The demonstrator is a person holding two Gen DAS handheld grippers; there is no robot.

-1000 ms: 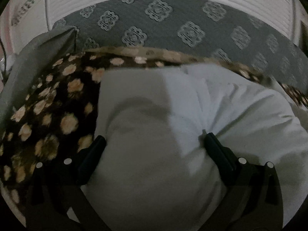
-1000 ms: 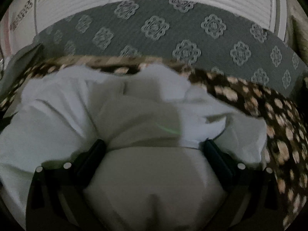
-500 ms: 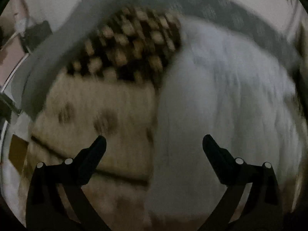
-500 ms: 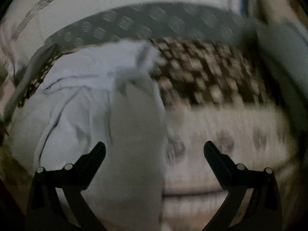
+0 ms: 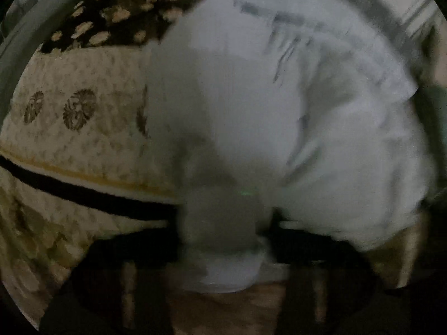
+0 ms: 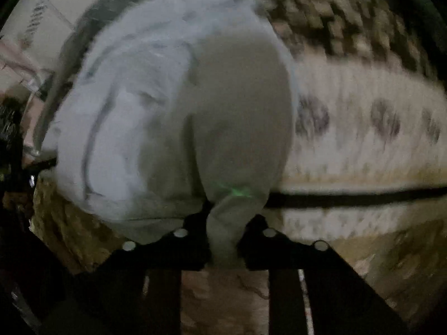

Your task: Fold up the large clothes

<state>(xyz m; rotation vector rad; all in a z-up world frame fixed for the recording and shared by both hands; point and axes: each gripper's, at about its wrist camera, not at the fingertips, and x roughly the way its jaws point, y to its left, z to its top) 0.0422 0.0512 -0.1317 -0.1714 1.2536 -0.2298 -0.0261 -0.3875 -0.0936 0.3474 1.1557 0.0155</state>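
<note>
Dim, blurred room. On the left, the left gripper (image 5: 220, 240) is closed on a bunched fold of a pale grey-white garment (image 5: 279, 117). The cloth spreads up and away from its dark fingers across a bed covered by a cream blanket (image 5: 78, 128) with brown medallions, a black stripe, and a dark floral section beyond. On the right, the right gripper (image 6: 225, 240) likewise pinches a gathered tuck of the same garment (image 6: 167, 111), which billows to its left over the blanket (image 6: 363, 139).
</note>
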